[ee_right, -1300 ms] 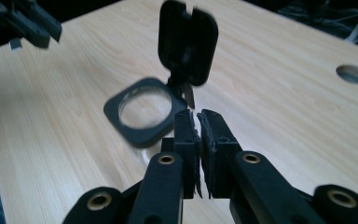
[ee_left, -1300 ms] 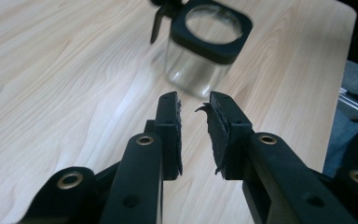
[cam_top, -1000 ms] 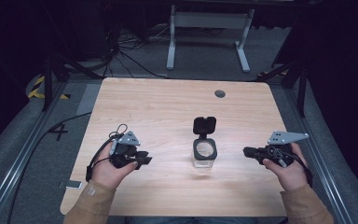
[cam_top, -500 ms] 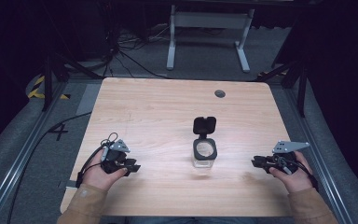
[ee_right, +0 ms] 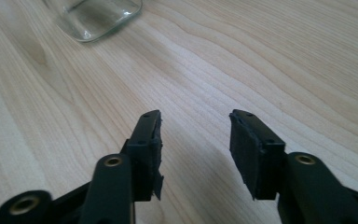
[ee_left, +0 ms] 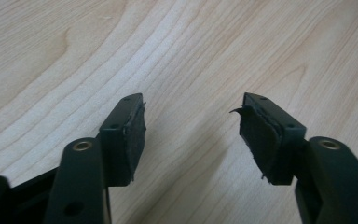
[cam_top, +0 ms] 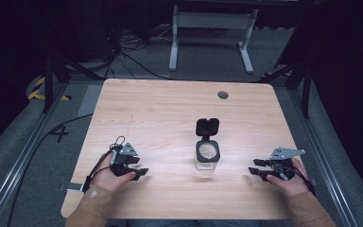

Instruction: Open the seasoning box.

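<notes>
Jaws apart on both grippers, nothing between them, both low over the wood counter (cam_top: pixel 160 113) near its front edge. Left gripper (cam_top: pixel 141 172) sits at front left, right gripper (cam_top: pixel 255 171) at front right, well apart. Between them, a bit farther back, stands a clear glass jar (cam_top: pixel 207 156) w/ black hinged lid (cam_top: pixel 207 127) flipped open. Path from each gripper to the jar is bare wood. Farther back: dark round grommet (cam_top: pixel 223 94) in the counter, then cables (cam_top: pixel 127 56) on the floor and a grey metal stand (cam_top: pixel 210 33).

The glass jar (ee_right: pixel 95 16) is cut off by the top edge of the right gripper view; only its base is visible. In the high view, jar contents are too small to determine.
</notes>
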`<act>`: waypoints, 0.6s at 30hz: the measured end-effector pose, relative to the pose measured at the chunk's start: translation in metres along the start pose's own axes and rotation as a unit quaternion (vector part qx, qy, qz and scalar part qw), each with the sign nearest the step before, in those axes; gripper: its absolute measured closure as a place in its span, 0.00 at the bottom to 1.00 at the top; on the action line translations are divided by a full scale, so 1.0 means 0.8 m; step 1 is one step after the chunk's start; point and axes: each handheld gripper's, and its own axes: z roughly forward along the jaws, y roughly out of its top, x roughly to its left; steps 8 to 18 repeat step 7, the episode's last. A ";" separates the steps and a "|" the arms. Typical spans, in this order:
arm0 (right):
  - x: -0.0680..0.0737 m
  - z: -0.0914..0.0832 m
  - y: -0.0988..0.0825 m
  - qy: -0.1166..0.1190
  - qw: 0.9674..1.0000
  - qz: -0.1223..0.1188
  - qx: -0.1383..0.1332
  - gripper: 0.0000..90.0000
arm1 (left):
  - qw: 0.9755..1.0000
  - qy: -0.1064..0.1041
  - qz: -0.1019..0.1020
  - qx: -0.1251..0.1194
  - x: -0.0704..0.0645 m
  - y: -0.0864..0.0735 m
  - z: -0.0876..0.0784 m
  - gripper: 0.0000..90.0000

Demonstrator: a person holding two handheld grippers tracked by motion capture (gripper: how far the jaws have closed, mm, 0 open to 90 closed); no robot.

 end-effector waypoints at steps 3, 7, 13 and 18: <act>0.001 0.005 0.000 -0.006 1.000 0.002 -0.005 0.53 | 1.000 -0.004 -0.013 -0.006 0.000 -0.002 0.001 0.44; 0.001 0.006 0.001 -0.013 1.000 0.002 -0.009 0.51 | 1.000 -0.004 -0.015 -0.004 -0.001 -0.001 0.000 0.43; 0.001 0.006 0.001 -0.013 1.000 0.002 -0.009 0.51 | 1.000 -0.004 -0.015 -0.004 -0.001 -0.001 0.000 0.43; 0.001 0.006 0.001 -0.013 1.000 0.002 -0.009 0.51 | 1.000 -0.004 -0.015 -0.004 -0.001 -0.001 0.000 0.43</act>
